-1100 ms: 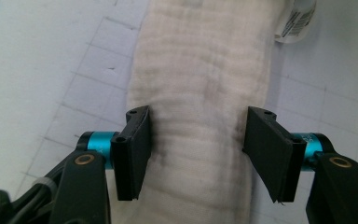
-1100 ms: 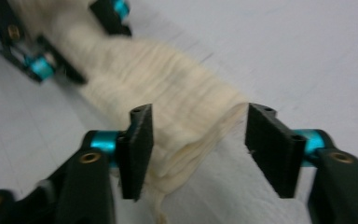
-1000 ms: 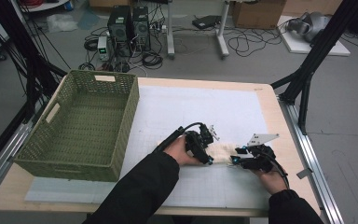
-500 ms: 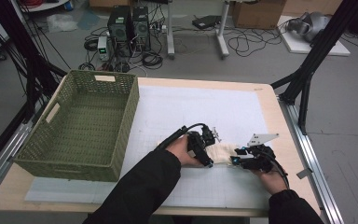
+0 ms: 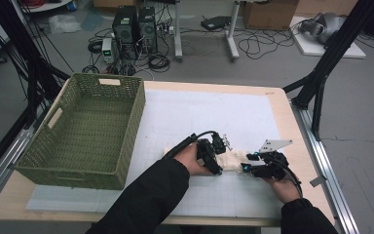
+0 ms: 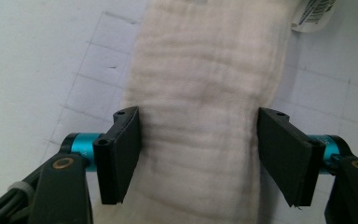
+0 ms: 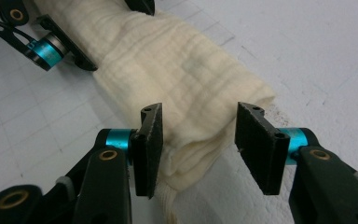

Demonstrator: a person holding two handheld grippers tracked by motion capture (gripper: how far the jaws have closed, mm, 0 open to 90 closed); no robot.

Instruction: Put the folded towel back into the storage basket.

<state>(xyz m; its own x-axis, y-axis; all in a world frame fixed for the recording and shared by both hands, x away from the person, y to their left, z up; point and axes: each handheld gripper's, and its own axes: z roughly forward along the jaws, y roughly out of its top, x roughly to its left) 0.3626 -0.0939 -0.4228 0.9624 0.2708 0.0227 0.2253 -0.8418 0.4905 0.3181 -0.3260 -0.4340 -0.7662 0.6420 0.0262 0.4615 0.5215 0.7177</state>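
We are holding two grippers over one folded cream cloth (image 5: 233, 159), which is lying on one white grid mat (image 5: 199, 117) toward the 5 o'clock part of one wooden table (image 5: 282, 105). One green woven basket (image 5: 85, 129) is sitting at the table's 9 o'clock side, well apart from the cloth.

The left gripper (image 5: 213, 155) is hanging over the cloth's middle; in the left gripper view (image 6: 198, 154) its jaws are standing wide apart, one at each long edge of the cloth, with the 9 o'clock jaw at or touching the fabric's edge and the 3 o'clock jaw just beside it. The right gripper (image 5: 253, 167) is working at the cloth's end nearest our right hand (image 5: 285, 187); in the right gripper view (image 7: 198, 140) its jaws are likewise spread, straddling the folded end, the 9 o'clock jaw against the fabric and the 3 o'clock jaw just clear of it.

The cloth is appearing as a long, narrow strip of crinkled, gauzy weave, folded in several layers that are showing at the end. One white printed label (image 6: 314, 14) is peeking out at the strip's far end, at 1 o'clock in the left gripper view.
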